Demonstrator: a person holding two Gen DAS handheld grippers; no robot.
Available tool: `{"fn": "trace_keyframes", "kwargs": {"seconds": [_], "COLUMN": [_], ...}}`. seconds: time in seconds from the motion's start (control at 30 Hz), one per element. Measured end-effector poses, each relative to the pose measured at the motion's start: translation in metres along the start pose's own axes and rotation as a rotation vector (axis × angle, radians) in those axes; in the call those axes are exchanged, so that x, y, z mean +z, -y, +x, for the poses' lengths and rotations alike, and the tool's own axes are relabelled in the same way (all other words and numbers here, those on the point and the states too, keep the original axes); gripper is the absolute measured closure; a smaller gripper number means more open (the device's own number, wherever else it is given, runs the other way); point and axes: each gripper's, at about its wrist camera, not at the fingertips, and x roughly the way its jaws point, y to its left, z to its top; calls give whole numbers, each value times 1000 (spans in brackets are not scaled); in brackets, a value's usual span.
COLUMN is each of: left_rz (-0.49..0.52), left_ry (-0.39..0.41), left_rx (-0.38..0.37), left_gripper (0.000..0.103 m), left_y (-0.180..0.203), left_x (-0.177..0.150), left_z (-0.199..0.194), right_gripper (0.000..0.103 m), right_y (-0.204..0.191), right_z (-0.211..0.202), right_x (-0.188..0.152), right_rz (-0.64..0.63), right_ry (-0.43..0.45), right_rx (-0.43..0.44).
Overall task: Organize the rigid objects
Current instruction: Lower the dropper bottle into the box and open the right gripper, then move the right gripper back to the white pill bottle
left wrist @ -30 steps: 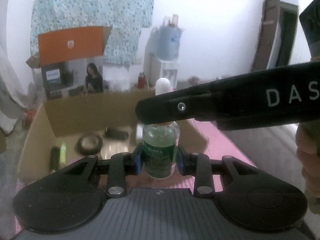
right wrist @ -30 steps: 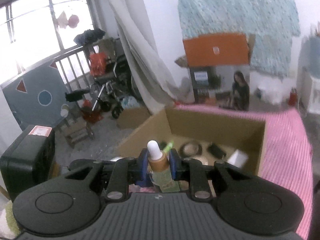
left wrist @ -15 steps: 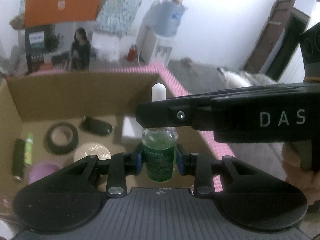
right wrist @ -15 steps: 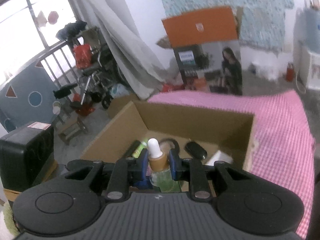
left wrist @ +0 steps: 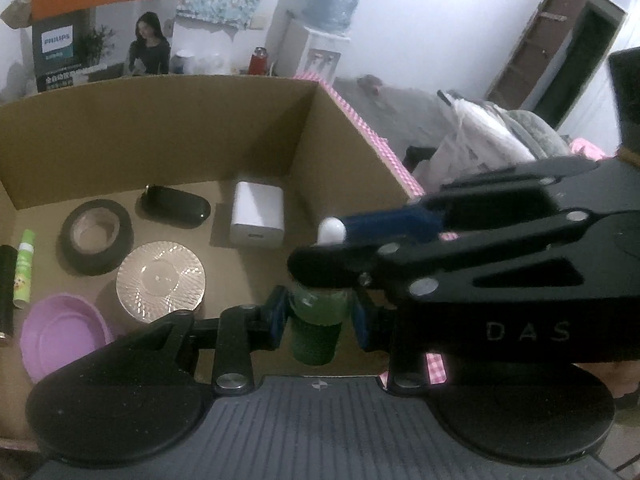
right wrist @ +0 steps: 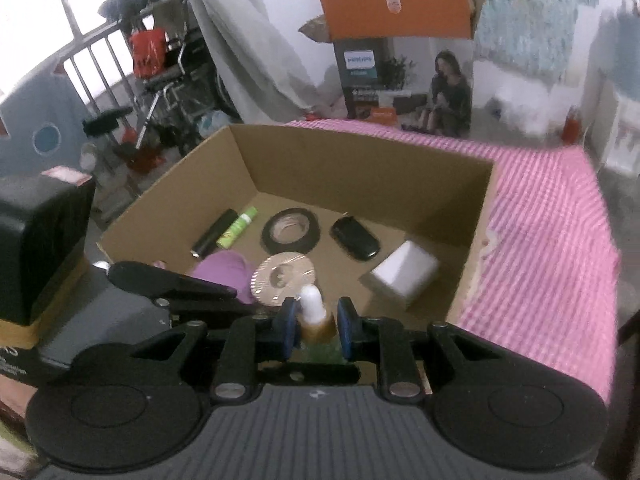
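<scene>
A: L gripper (left wrist: 318, 318), jaws clamped on body of green dropper bottle (left wrist: 318, 334), bottle upright, hanging over near-right part of cardboard box (left wrist: 160, 120).
B: R gripper (right wrist: 318, 330)?
A: Jaws clenched on same bottle's amber neck, just under white bulb. Comes in from the right in L view, crossing above L jaws. So both grippers on one bottle.
B: Box contents, moving outward?
A: Nearest: clear ribbed lid (left wrist: 161, 282), purple dish (left wrist: 64, 336) beside it. Further in: black tape roll (left wrist: 97, 236), black oval case (left wrist: 176, 206), white charger block (left wrist: 258, 215) near right wall. Left side: green tube (left wrist: 23, 268) lying next to a black cylinder (left wrist: 6, 292).
B: Under the box?
A: Pink checked cloth (right wrist: 552, 240) on table; box sits on it.
</scene>
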Motion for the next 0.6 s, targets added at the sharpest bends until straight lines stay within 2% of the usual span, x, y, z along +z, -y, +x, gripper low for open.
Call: {"fn": "trace_keyframes", "kwargs": {"seconds": [0.2, 0.3, 0.43, 0.47, 0.57, 0.6], "left_rz": [10, 32, 62, 69, 86, 92], "left_ry": [22, 39, 75, 86, 117, 126], "left_rx": [-20, -4, 22, 25, 36, 40], "left_gripper": [69, 63, 46, 43, 34, 33], "left_y": [2, 7, 14, 16, 21, 23], "left_x": [3, 2, -3, -4, -10, -13], "left_z": [-3, -8, -22, -26, -39, -44], "right_gripper": [79, 78, 76, 74, 57, 56], "right_y": [-14, -12, -5, -2, 2, 3], "right_z": [-10, -19, -41, -48, -66, -70], "right_x": [5, 7, 8, 7, 1, -1], "right_rz": [-89, -72, -11, 7, 51, 60], "right_ry": [22, 49, 109, 125, 172, 186], "right_rx": [-77, -81, -78, -77, -79, -80]}}
